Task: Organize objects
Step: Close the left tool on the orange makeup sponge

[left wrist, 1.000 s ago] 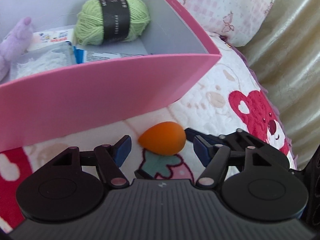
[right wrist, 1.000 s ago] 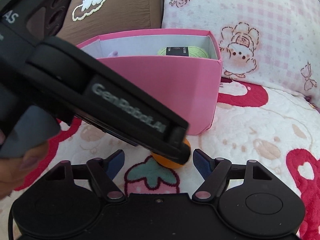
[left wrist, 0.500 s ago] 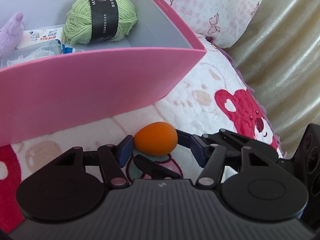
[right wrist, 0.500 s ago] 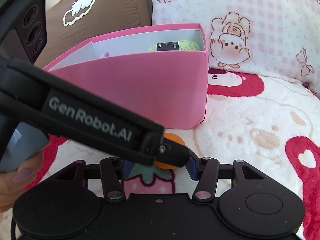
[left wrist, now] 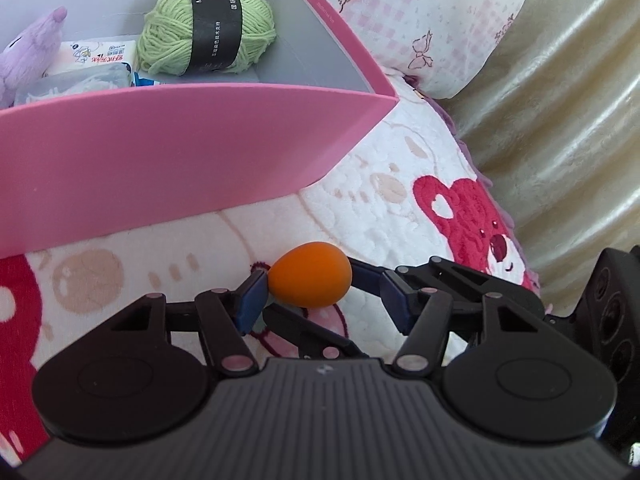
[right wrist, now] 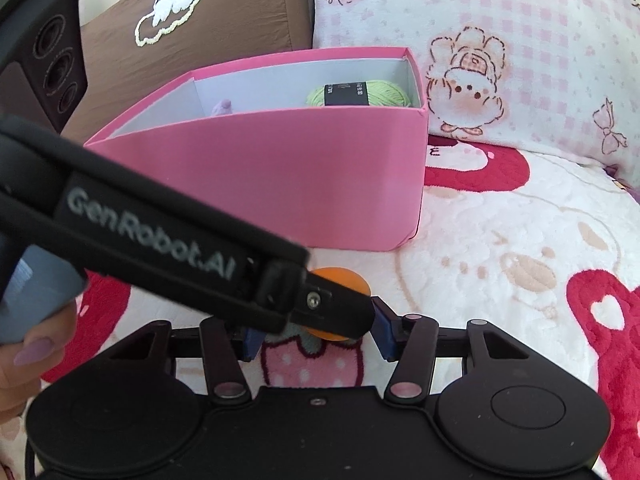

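Left jaws: the left gripper [left wrist: 322, 300] has just been closing and stands partly open, with the orange egg [left wrist: 310, 276] between its pads.
Left contact: its left pad [left wrist: 252, 300] touches the egg's left end. Its right pad stands clear of the egg, with a fingertip of the other gripper in the gap. It is not clamped.
Right jaws: the right gripper [right wrist: 316, 336] has also just been closing and stands partly open, coming in crosswise from the right of the left jaws.
Right contact: in its own view the right pad [right wrist: 382, 330] meets the egg's right edge. Its left pad is apart from the egg, with the blanket's strawberry patch showing in the gap. The left gripper's finger crosses in front and hides much of the egg. It has no firm grip.
Egg: it lies on the blanket [left wrist: 400, 208] between both pairs of pads, just in front of the fingertips.
Box: the pink box [left wrist: 160, 152] stands open-topped beyond the jaws, near the egg but apart from it.
In the box: a green ball of yarn [left wrist: 208, 32], a purple soft toy [left wrist: 28, 52] and a white packet [left wrist: 96, 54].
Beyond the box: a pink checked pillow [right wrist: 500, 20] and a brown cushion [right wrist: 200, 32].
Left hand [right wrist: 20, 360]: it grips the left gripper's handle, left of the right jaws.
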`<state>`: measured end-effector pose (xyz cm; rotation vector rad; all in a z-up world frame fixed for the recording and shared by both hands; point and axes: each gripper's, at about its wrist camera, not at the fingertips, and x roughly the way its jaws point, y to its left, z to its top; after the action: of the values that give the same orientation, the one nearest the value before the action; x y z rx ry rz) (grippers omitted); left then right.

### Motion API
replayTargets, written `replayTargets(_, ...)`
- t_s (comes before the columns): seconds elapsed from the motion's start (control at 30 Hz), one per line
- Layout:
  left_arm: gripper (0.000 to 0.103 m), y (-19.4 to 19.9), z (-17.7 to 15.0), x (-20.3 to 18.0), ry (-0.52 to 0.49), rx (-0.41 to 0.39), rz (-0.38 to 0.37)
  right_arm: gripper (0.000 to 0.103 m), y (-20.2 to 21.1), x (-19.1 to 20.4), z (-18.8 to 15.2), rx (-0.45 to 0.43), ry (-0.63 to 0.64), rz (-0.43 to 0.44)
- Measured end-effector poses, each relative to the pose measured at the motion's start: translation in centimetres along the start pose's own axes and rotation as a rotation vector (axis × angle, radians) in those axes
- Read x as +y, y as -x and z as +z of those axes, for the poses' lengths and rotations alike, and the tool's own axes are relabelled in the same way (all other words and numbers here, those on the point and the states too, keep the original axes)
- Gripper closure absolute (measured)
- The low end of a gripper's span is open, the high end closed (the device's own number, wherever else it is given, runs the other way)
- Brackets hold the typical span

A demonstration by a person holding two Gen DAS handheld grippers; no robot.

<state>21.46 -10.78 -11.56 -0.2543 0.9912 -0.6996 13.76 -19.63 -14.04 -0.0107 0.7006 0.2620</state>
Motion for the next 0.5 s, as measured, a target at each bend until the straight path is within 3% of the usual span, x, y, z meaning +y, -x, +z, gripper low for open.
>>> replayTargets(0.37,0.043,2.0,-0.9,0.1,-0.005,0.001,-0.020,0.047,1.2,1.0,-0.1,0.010,-0.004,0.010)
replayTargets(0.5,0.043,3.4,-1.3,0.9,0.057,-0.004,-0.051,0.047,2.0,2.1,0.3,-0.004,0.026,0.002)
